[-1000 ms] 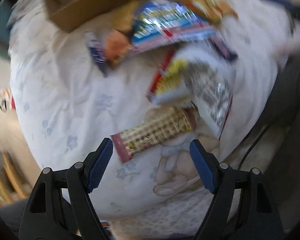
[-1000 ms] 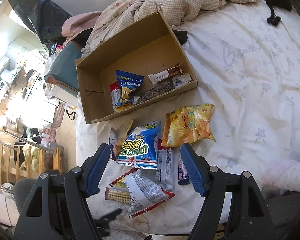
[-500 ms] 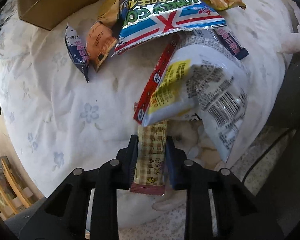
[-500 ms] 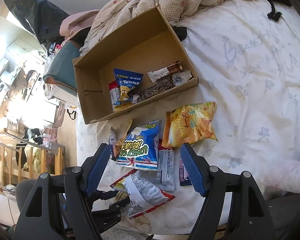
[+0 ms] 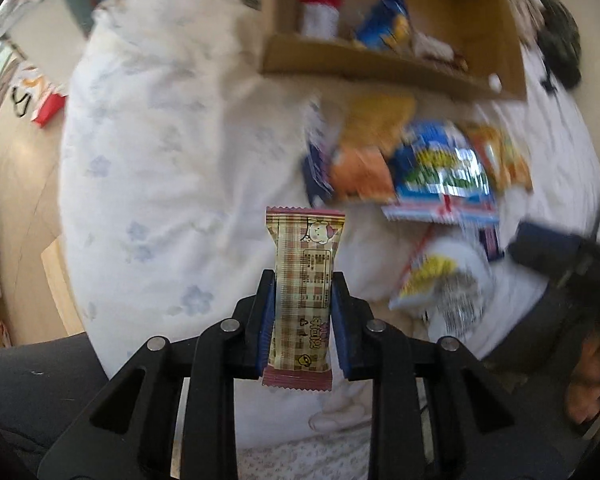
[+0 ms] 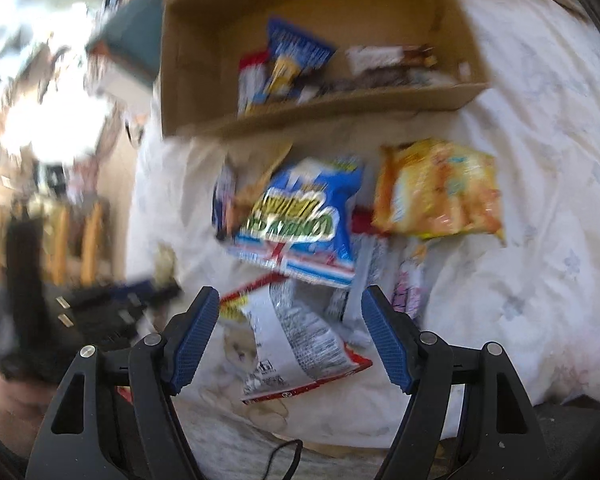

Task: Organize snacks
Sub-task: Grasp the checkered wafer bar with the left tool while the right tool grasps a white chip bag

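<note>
The checked snack bar (image 5: 302, 292) stood upright, up off the bed, squeezed between the blue pads of the left gripper (image 5: 302, 318). Past it, on the white flowered sheet (image 5: 160, 184), lay a blurry heap of snack bags, with a blue bag (image 6: 308, 220) and a yellow bag (image 6: 436, 190) side by side. The cardboard box (image 6: 204, 92) sat behind them with a few snacks inside. The right gripper (image 6: 290, 336) hung wide apart over a white bag (image 6: 296, 344), holding nothing.
</note>
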